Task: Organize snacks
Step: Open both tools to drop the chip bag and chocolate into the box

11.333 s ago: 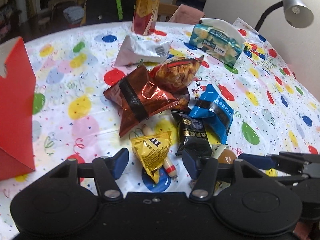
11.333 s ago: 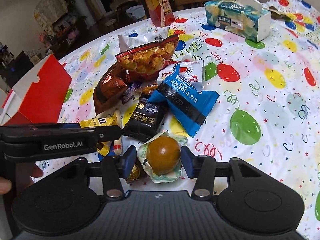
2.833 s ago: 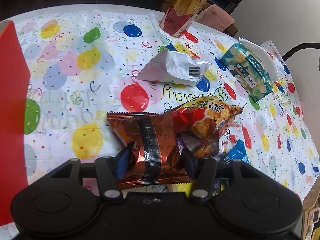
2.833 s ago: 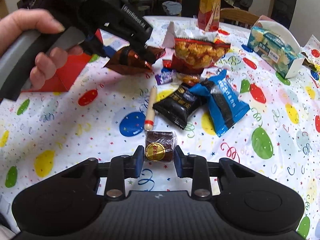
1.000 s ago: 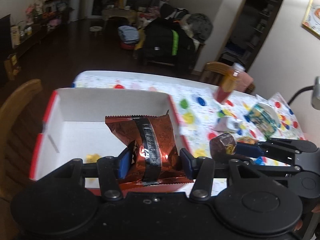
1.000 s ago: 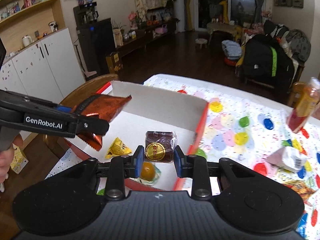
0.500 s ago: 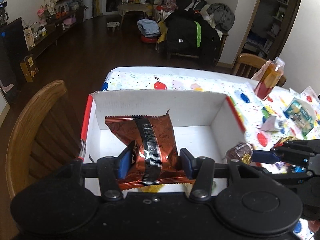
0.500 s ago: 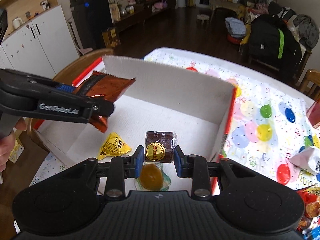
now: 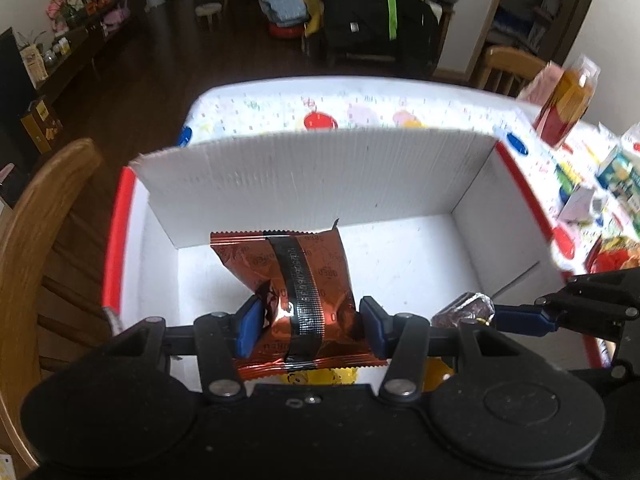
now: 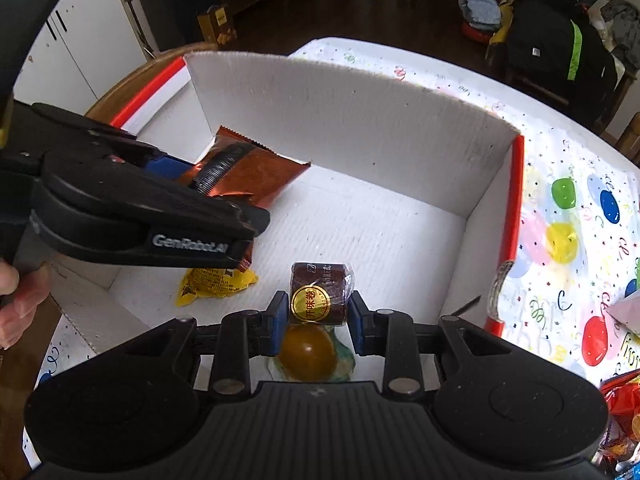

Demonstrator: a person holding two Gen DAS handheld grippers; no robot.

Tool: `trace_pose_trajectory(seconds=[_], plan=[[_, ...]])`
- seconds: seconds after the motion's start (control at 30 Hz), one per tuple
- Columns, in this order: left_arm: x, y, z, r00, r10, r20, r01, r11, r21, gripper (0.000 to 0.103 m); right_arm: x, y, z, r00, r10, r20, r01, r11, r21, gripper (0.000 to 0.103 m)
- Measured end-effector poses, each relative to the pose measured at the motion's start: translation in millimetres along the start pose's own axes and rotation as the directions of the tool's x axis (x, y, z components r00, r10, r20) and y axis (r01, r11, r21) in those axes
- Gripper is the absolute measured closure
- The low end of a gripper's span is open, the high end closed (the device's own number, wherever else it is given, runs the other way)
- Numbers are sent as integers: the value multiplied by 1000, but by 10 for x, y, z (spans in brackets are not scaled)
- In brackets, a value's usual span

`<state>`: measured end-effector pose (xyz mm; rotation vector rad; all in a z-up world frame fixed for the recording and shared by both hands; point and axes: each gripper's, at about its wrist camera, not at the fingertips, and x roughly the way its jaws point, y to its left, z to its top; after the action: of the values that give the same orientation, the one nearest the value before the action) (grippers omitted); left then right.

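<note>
Over the white cardboard box [image 10: 360,120], mid-frame in both views, the left gripper [image 9: 310,326] had its fingers clamped on a copper foil snack packet [image 9: 296,276], and the right gripper [image 10: 318,316] was clamped on a small brown wrapped roll [image 10: 320,294]. Below lay a yellow packet [image 10: 216,284] and an orange wrapped sweet [image 10: 308,354]. A good release would probably have meant lowering each close to bare floor, apart, before letting go.

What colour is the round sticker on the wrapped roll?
Gold sticker with red characters; right wrist view.
</note>
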<state>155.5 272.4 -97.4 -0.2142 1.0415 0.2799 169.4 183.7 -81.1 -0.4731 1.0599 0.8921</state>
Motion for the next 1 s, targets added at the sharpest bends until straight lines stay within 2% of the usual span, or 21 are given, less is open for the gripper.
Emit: trace_pose_trajectory(seconds=[0.3, 0.53, 0.67, 0.83, 0.97, 1.0], plan=[[206, -50, 78, 996, -3, -86, 7, 999, 44, 53, 126, 9, 16, 998, -2, -60, 4, 999, 35, 72], [275, -48, 136, 991, -1, -136, 8, 999, 51, 52, 115, -4, -2, 998, -4, -61, 7, 999, 41, 72], [271, -60, 122, 990, 1, -138, 6, 999, 51, 51, 91, -11, -1, 999, 7, -52, -5, 999, 52, 72], [239, -46, 123, 993, 10, -122, -5, 999, 48, 41, -36, -15, -34, 1000, 14, -21, -13, 999, 49, 61], [144, -57, 111, 995, 19, -98, -13, 998, 63, 38, -197, 21, -64, 1000, 12, 18, -13, 999, 29, 45], [108, -62, 107, 996, 19, -88, -13, 998, 65, 34, -245, 29, -74, 999, 11, 31, -12, 1000, 26, 44]])
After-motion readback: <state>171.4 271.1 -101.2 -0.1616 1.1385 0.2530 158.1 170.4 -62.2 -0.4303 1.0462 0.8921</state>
